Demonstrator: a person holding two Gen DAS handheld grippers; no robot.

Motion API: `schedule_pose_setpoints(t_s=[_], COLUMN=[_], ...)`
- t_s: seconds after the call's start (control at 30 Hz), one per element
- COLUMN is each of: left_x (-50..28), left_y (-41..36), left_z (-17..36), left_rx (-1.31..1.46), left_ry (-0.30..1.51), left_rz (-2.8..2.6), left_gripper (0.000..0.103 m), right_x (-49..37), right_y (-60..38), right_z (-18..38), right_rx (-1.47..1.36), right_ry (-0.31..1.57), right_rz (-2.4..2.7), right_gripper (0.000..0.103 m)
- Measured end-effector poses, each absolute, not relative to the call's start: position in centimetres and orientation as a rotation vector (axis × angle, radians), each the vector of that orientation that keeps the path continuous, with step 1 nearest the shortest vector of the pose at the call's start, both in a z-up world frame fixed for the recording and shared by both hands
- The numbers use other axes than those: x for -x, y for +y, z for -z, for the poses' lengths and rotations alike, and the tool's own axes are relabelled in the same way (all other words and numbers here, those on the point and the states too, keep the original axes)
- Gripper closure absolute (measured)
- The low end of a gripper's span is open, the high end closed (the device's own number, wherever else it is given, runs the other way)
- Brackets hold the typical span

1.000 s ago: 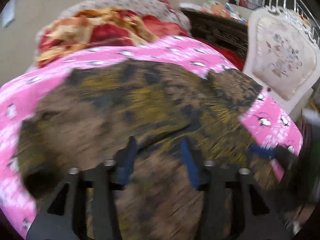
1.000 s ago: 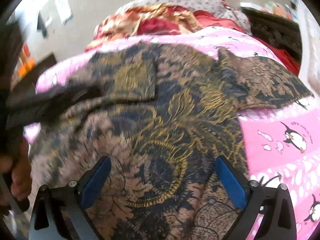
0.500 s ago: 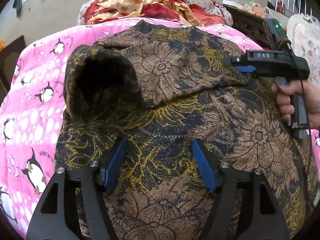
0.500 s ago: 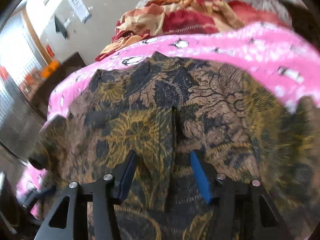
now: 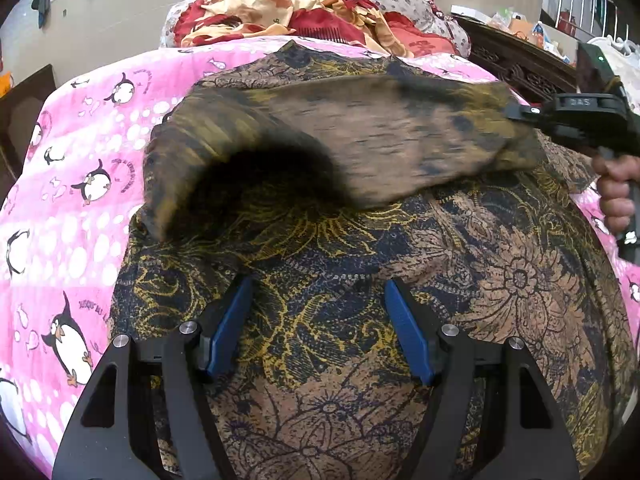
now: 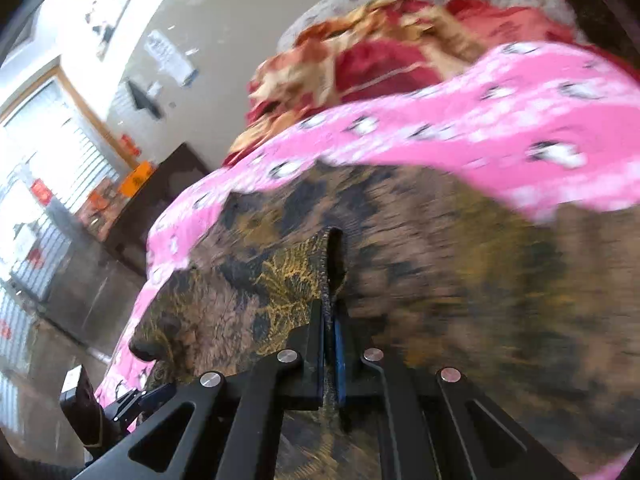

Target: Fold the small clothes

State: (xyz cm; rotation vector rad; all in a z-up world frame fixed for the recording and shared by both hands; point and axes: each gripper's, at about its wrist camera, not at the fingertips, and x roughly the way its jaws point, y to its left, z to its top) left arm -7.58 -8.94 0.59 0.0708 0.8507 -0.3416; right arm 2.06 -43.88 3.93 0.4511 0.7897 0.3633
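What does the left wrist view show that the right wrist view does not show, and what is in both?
Only the left wrist view: the left gripper open over the flat batik shirt, the lifted sleeve flap carried across it, and a hand on the right gripper's handle.

Only the right wrist view: the right gripper, whose jaws have just closed, pinching the fabric edge.

Both: the shirt, the pink penguin blanket and the red bedding pile.

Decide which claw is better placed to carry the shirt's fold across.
Right: the right claw is clamped on the batik shirt's lifted flap, while the left claw hangs open over flat cloth.
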Motion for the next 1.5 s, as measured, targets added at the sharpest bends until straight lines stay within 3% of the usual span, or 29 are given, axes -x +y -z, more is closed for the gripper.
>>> schedule_pose_setpoints(t_s=[0.2,0.37,0.5,0.6,0.63,0.67,0.8,1.0,1.07,1.17,1.2,1.4,1.47,1.5], left_x=[7.8,8.0,4.5,-0.8,-2.3,-3.5,-4.4,-6.1,-8.2,-9.6,-9.9,-7.4,-4.8,-4.1], left_y=[-8.7,-7.3,-7.0,-8.3,-8.5,-8.6,-7.0,-5.0,-4.9,-4.4,-3.8,-3.2,-3.6,-4.2], left_z=[-0.7,-4.4,-7.9,-5.7,-4.4,-3.0,-0.8,-3.4,-2.3,0.4,0.5,-2.5,-4.4,-4.6], left_rx=[-0.059,-0.029,0.009,-0.037,-0.061,-0.087,-0.045,0.035,0.031,0.002,0.045,0.069,0.12,0.128], left_ry=[0.852,0.799,0.712,0.814,0.853,0.884,0.889,0.819,0.866,0.901,0.919,0.866,0.795,0.79], left_rz=[0.335,0.283,0.227,0.181,0.15,0.121,0.093,0.053,-0.006,-0.038,-0.035,-0.032,0.003,0.02], left_gripper=[0.033,0.033,0.021,0.026,0.033,0.044,0.044,0.044,0.043,0.025,0.024,0.025,0.025,0.025], right_x=[-3.0,-2.6,0.6,1.7,1.9,1.9,1.8,0.3,-1.6,-4.3,-3.8,-3.6,-1.8,-0.9], right_y=[-48.5,-48.4,-49.7,-49.5,-48.7,-47.7,-46.1,-46.5,-46.2,-45.1,-44.7,-43.5,-42.1,-40.8], right_z=[-2.6,-3.5,-7.2,-7.9,-7.5,-6.7,-0.7,-4.8,-4.8,-1.1,-0.5,-3.6,-5.0,-4.9], right_rx=[-0.383,-0.369,-0.345,-0.401,-0.401,-0.383,-0.278,-0.288,-0.304,-0.24,-0.213,-0.2,-0.211,-0.208], right_ry=[0.976,0.956,0.774,0.746,0.768,0.807,0.995,0.849,0.817,0.976,0.901,0.97,0.895,0.876], right_rz=[-0.061,-0.081,-0.021,-0.08,-0.112,-0.15,-0.161,-0.119,-0.094,-0.021,-0.009,0.04,-0.006,-0.015], right_gripper=[0.099,0.096,0.055,0.058,0.068,0.07,0.079,0.079,0.077,0.067,0.067,0.067,0.061,0.047])
